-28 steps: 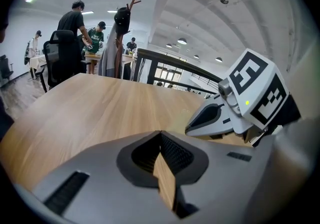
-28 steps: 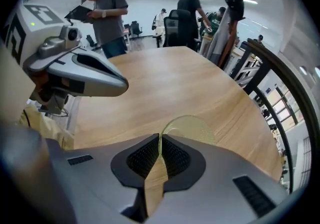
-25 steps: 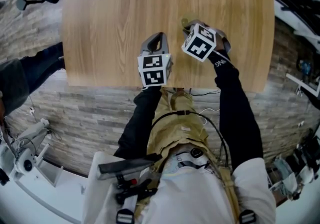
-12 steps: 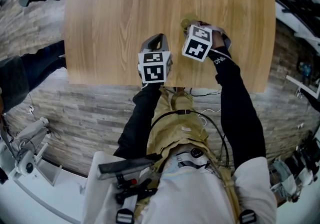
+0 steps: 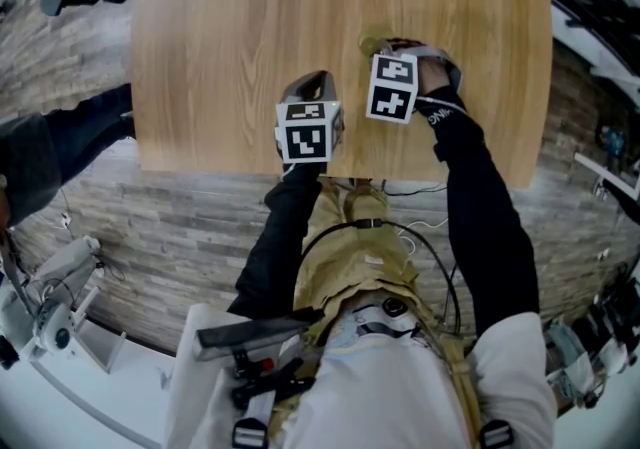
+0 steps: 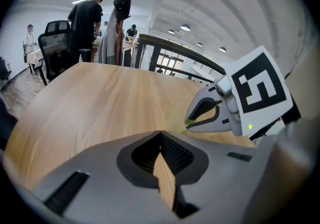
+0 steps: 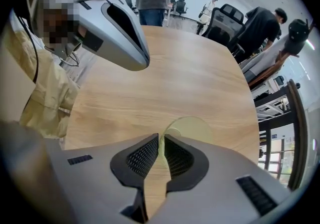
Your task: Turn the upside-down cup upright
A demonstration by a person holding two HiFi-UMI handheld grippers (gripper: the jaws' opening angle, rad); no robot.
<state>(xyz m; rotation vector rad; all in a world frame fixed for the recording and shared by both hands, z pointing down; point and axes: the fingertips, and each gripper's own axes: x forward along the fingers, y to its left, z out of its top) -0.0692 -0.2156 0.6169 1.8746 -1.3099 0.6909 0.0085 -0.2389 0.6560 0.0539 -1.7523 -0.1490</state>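
A pale yellow-green see-through cup (image 7: 194,129) rests on the wooden table (image 5: 220,37). My right gripper (image 7: 161,140) points steeply down, shut on the cup's thin wall, which sits between the pads. From the head view only a sliver of the cup (image 5: 372,42) shows past the right gripper (image 5: 386,47) and its marker cube. I cannot tell which way the cup's mouth faces. My left gripper (image 5: 312,79) hovers just left of it near the table's front edge. The left gripper (image 6: 160,134) is shut and holds nothing. The right gripper (image 6: 207,113) shows at the right of the left gripper view.
The table's front edge (image 5: 330,175) lies just under both grippers, with the person's lap below it. Beyond the far side are office chairs (image 6: 57,43), a coat rack (image 6: 122,8), a railing and standing people (image 6: 87,18).
My right gripper has rolled about its own axis with the cup in its jaws, and its marker cube has turned to face differently. The left gripper has hardly moved.
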